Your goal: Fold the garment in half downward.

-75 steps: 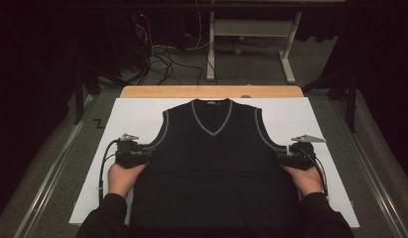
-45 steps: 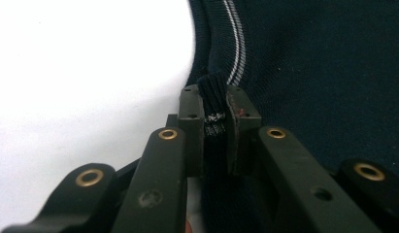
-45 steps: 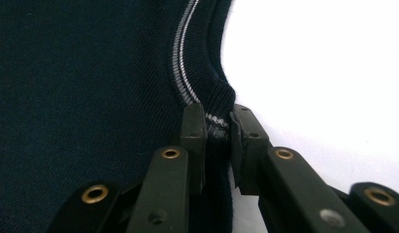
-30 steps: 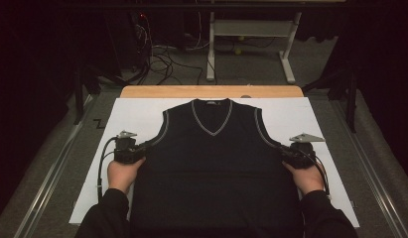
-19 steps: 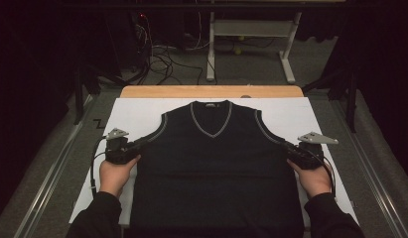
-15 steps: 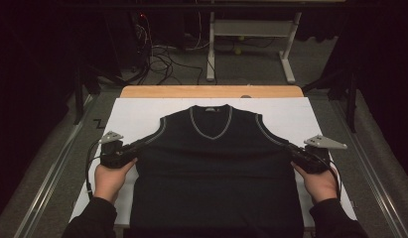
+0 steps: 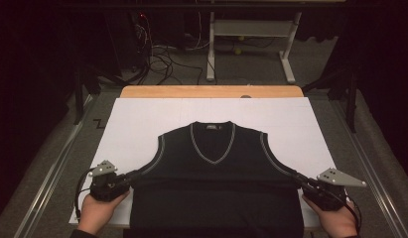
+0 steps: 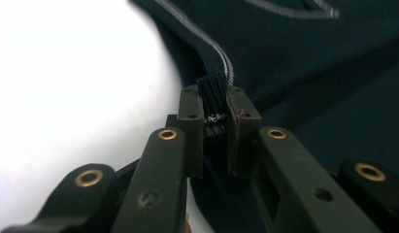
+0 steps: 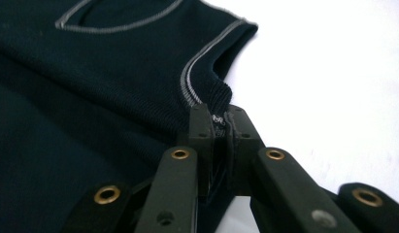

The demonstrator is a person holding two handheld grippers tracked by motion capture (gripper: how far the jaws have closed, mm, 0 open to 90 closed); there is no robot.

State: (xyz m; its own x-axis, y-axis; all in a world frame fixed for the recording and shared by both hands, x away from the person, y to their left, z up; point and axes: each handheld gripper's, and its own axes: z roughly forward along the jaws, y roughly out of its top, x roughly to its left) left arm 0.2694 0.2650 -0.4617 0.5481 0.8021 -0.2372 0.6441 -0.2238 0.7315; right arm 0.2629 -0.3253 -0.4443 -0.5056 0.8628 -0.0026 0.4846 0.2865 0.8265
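Note:
A dark navy sleeveless V-neck vest with grey trim lies flat on the white table top, its hem hanging over the near edge. My left gripper is shut on the vest's left side seam just below the armhole; its own view shows a bunched fold of fabric pinched between the pads. On the other side my right gripper is shut on the right side seam below the armhole, with fabric squeezed between its pads. The cloth is stretched taut between both grippers.
A wooden strip runs along the table's far edge. Metal rails flank the table on both sides. Beyond it stand a white table frame and floor cables. Bare white surface lies beyond the vest's collar.
Both grippers have drawn back toward the near edge and a little outward, dragging the vest with them. The vest now lies nearer the person and is pulled wider.

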